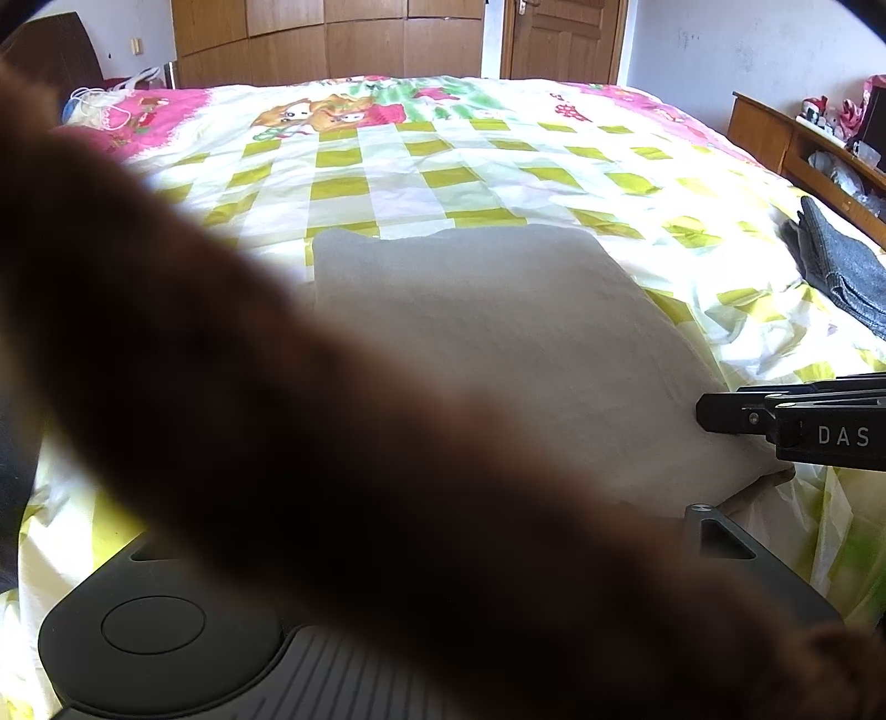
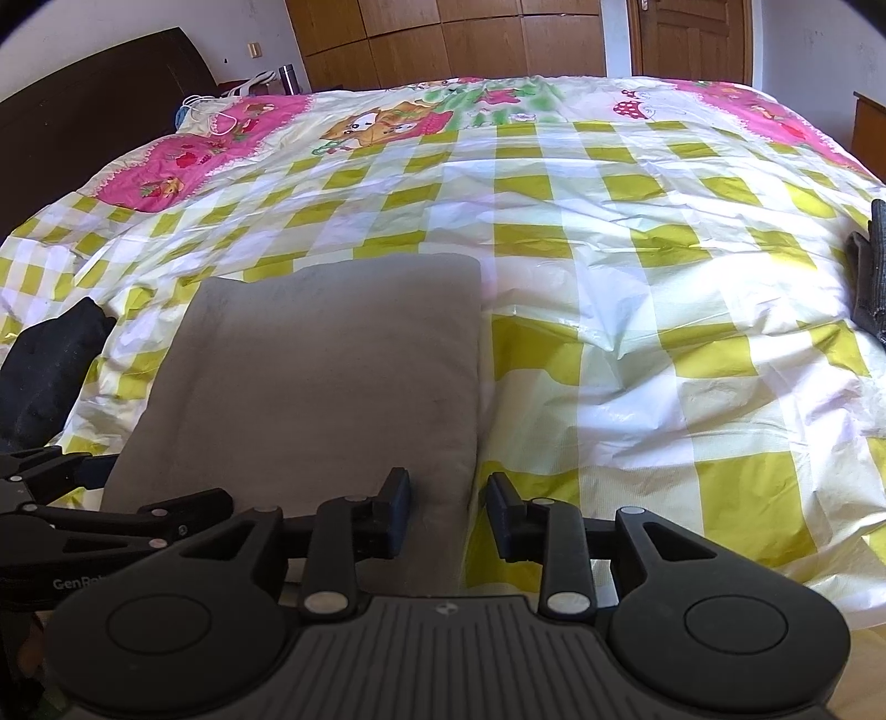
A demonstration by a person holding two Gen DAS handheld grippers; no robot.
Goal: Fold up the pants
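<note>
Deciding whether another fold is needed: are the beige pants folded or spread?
Folded: the beige pants lie as a compact rectangle with straight edges on the checked bedspread, no legs trailing.

Your grey pants (image 2: 326,365), folded into a flat rectangle, lying at the near edge of your bed

The folded pants (image 2: 326,365) lie on the bed (image 2: 637,266) near its front edge, with the right tool (image 2: 449,512) at their near right corner, one finger over the cloth and the other over the bedcover just beside it. The left tool (image 2: 72,487) reaches in from the left at the pants' near left side, and a dark garment (image 2: 50,365) lies on the bed left of the pants. Another folded garment (image 1: 841,266) lies well apart at the bed's right edge; a headboard (image 2: 83,127) stands left, and wardrobes (image 2: 443,39) behind the bed.
</note>
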